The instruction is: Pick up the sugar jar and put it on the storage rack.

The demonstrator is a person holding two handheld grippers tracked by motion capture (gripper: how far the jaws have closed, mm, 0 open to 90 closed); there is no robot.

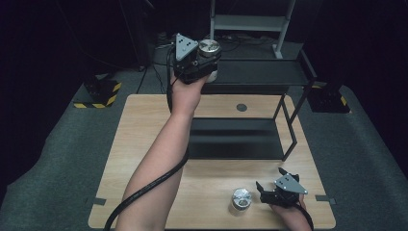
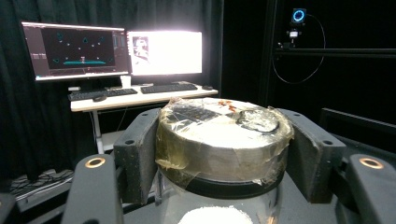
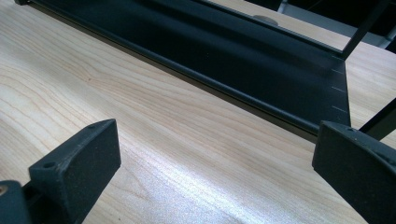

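Jar (image 2: 219, 154): clear glass, silver taped lid, white powder inside.
Left gripper (image 2: 219, 154): pinching the jar.
Right gripper (image 3: 210, 177): spread, beside a second jar (image 1: 240, 198).

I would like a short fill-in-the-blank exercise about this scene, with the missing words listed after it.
1. The left gripper is shut on a jar with a ____ lid.
2. A second jar stands on the wooden ____.
3. The right gripper rests near that jar with its fingers ____.
4. The black shelf rack on the table has ____ tiers.

Missing words: metal; table; open; two
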